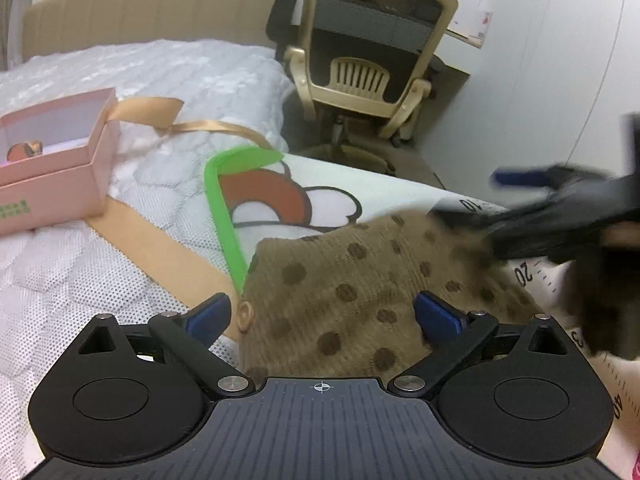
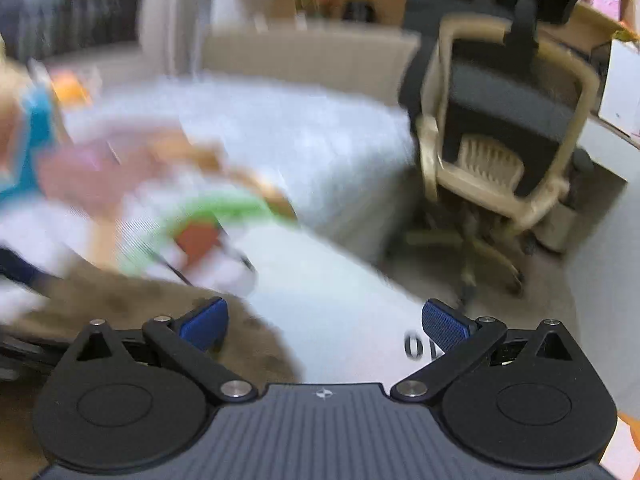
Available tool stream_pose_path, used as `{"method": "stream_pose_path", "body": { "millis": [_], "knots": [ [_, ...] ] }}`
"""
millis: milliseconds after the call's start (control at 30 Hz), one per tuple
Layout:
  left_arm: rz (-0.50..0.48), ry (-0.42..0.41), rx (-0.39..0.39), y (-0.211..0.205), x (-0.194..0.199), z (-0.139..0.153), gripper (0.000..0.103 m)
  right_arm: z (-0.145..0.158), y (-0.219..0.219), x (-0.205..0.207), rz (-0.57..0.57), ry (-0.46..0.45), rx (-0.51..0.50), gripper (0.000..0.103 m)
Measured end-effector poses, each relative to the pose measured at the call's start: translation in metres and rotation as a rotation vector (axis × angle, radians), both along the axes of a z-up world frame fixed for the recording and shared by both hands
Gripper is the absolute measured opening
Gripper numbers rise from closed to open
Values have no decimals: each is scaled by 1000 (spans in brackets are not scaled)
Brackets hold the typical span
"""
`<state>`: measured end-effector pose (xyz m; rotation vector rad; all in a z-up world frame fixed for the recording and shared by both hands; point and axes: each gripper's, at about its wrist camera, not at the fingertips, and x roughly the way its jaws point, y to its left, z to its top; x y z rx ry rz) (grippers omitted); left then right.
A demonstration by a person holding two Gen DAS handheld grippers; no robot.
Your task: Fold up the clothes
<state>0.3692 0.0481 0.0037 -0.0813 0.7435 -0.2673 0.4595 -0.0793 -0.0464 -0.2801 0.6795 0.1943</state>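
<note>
Brown polka-dot garment (image 1: 360, 280) lies bunched on a white mat (image 1: 400, 196) printed with a cartoon figure and ruler markings, spread over the quilted white bedding (image 1: 80, 280). In the left wrist view it fills the middle, reaching down between the left gripper's (image 1: 322, 316) blue-padded fingers (image 1: 210, 316), which stand wide apart with nothing clamped. At 3 o'clock the right gripper (image 1: 520, 178), blurred, sits over the garment's far edge; whether it touches the cloth cannot be told. A green band (image 1: 224, 208) borders the mat at 11 o'clock. At 9 o'clock an open pink gift box (image 1: 60, 168) rests on the bedding, a tan ribbon (image 1: 180, 124) trailing from it. A beige office chair (image 1: 360, 52) stands at 12 o'clock beside the bed.

The right wrist view is heavily motion-blurred. The right gripper (image 2: 324, 322) has its fingers spread wide, empty. The brown garment (image 2: 140, 304) sits at 8 o'clock, under the left-hand finger (image 2: 204, 324), with the white mat (image 2: 320, 288) in the centre and a printed number near the other finger. The office chair (image 2: 500, 128) is at 2 o'clock, the pink box (image 2: 84, 176) a smear at 10 o'clock.
</note>
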Motion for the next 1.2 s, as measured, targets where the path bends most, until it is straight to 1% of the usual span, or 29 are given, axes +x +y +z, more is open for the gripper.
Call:
{"method": "stream_pose_path", "body": {
  "millis": [33,67,133,167,233,300,333,400,467,500,633,700,800,900,967,1033,1100,1133,1200],
  "knots": [
    [1,0,-1,0,0,0,101,-9,-1,4,-14,3,-1,103],
    [2,1,-2,1,1,-1,101,-11,-8,5,-33,14,35,103],
    [4,1,-4,1,2,-2,101,-7,-18,1,-74,24,63,103],
    [5,1,-5,1,2,-2,102,-3,-22,-7,-90,8,65,103],
    [8,2,-7,2,3,-3,102,5,-31,-27,-88,-24,102,103],
    [10,3,-9,2,4,-4,102,13,-44,-54,-49,-43,204,103],
    [11,3,-10,3,5,-5,102,15,-49,-68,-21,-38,262,103],
    [13,1,-9,3,5,-3,102,15,-53,-89,30,7,345,103],
    [14,-17,-17,5,2,4,102,7,-50,-108,65,58,369,103],
    [15,-32,-24,6,0,9,101,5,-47,-115,83,63,364,103],
    [70,-79,31,20,-1,23,101,0,-31,-140,157,61,327,103],
    [93,-61,88,23,6,15,103,-3,-23,-152,193,60,308,103],
    [85,-60,85,23,18,6,103,-5,-12,-163,228,76,296,103],
    [87,-63,81,23,26,0,103,-6,6,-178,291,68,234,103],
    [93,-59,62,27,27,-1,103,-4,14,-189,327,31,187,103],
    [102,-62,59,28,20,3,103,2,12,-191,339,15,203,103],
    [107,-68,66,29,10,8,103,12,-1,-188,330,1,256,103],
    [109,-71,68,29,5,11,102,18,-9,-188,315,-19,273,103],
    [84,-73,49,24,-16,15,102,28,-23,-189,273,-70,294,103]
  ]
}}
